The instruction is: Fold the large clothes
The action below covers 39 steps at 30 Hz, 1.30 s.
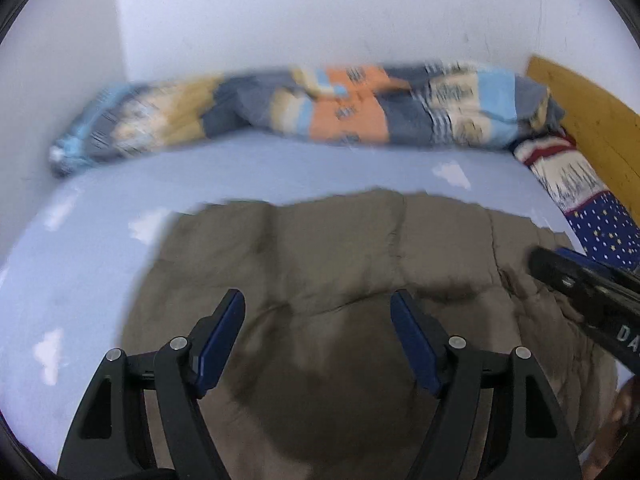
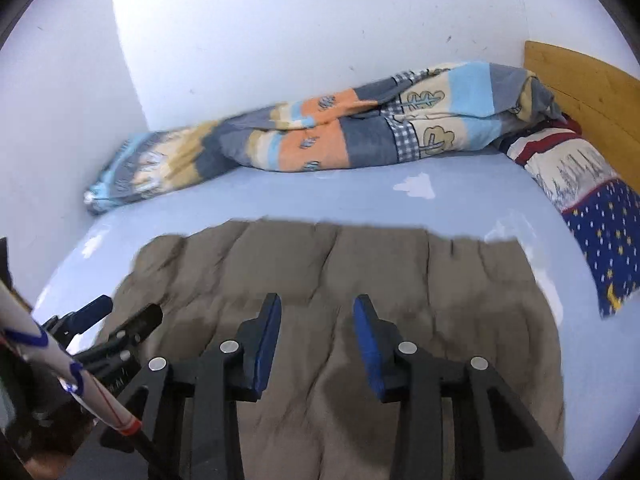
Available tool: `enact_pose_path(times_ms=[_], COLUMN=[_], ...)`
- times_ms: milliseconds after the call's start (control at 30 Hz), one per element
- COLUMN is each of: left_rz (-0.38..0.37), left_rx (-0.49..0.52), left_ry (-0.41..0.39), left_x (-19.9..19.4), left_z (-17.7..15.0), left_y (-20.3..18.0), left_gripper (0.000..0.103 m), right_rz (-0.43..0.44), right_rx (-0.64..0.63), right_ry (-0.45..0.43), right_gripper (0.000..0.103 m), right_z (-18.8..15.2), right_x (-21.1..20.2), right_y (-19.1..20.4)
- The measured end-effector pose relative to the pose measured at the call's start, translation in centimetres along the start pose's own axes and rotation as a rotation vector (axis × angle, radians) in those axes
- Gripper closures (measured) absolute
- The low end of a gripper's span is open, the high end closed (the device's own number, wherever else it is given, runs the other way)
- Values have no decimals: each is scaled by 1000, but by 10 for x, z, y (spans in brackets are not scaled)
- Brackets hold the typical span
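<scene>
Both grippers are hanging over the brown blanket on the bed

The left gripper [image 1: 318,306] and right gripper [image 2: 316,310] are spread, holding nothing; the brown blanket [image 2: 340,272] is lying flat right under them on the bed [image 2: 360,196], its long way going side to side.

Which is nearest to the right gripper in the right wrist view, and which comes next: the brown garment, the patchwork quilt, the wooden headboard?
1. Brown garment, directly under the right gripper.
2. Patchwork quilt, rolled along the wall behind.
3. Wooden headboard, far right corner.
</scene>
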<state>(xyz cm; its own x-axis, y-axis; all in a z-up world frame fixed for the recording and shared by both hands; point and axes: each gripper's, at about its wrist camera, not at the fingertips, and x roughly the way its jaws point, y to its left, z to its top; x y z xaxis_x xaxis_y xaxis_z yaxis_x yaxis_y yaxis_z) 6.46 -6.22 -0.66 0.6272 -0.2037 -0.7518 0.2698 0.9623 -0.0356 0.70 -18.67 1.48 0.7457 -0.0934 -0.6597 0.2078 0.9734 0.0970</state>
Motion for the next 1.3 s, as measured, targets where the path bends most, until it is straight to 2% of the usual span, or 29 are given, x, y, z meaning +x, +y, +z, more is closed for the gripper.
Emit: enact_pose_path(times_ms=[67, 100, 167, 233, 333, 400, 500, 600, 633, 667, 700, 767, 867, 933, 1000, 1133, 1233, 1300], left_rz=[25, 27, 35, 64, 93, 78, 44, 27, 21, 29, 41, 63, 111, 133, 122, 130, 139, 138], left_rx=[3, -15, -29, 1, 21, 10, -36, 2, 17, 31, 32, -2, -64, -98, -129, -120, -115, -122], left_ry=[52, 78, 77, 62, 68, 63, 18, -54, -61, -66, -71, -86, -103, -80, -15, -17, -46, -63], left_x=[25, 42, 53, 59, 64, 57, 26, -19, -31, -43, -52, -71, -89, -86, -72, -62, -65, -69], left_z=[1, -2, -6, -9, -9, -10, -18, -39, -47, -57, -65, -83, -113, -134, -140, -146, -150, -153], left_y=[-4, -1, 1, -5, -9, -6, 8, 19, 23, 27, 32, 47, 68, 79, 88, 89, 87, 87], left_gripper=[28, 23, 21, 20, 20, 20, 20, 20, 20, 20, 20, 20, 20, 20, 20, 20, 20, 20], right_rz=[15, -2, -29, -32, -84, -111, -83, 4, -7, -46, -88, -117, -232, -285, -288, -294, -273, -280], right_rx=[3, 4, 0, 25, -20, -42, -18, 27, -9, -34, -39, -1, 93, 158, 184, 159, 178, 174], right_ry=[43, 59, 155, 211, 208, 223, 213, 107, 80, 60, 43, 30, 0, 13, 49, 92, 82, 42], right_gripper=[60, 60, 60, 60, 59, 59, 60, 57, 53, 45, 43, 43, 43, 43, 43, 41, 40, 40], right_z=[13, 16, 12, 0, -12, -14, -12, -20, -29, -38, -47, -70, -103, -122, -136, -141, -142, -142], right_x=[27, 41, 81, 106, 123, 131, 113, 45, 26, 11, -3, -28, -58, -65, -60, -39, -38, -47], right_y=[-2, -4, -9, -16, -10, -8, -13, -17, -16, -16, -20, -38, -69, -84, -92, -90, -95, -91])
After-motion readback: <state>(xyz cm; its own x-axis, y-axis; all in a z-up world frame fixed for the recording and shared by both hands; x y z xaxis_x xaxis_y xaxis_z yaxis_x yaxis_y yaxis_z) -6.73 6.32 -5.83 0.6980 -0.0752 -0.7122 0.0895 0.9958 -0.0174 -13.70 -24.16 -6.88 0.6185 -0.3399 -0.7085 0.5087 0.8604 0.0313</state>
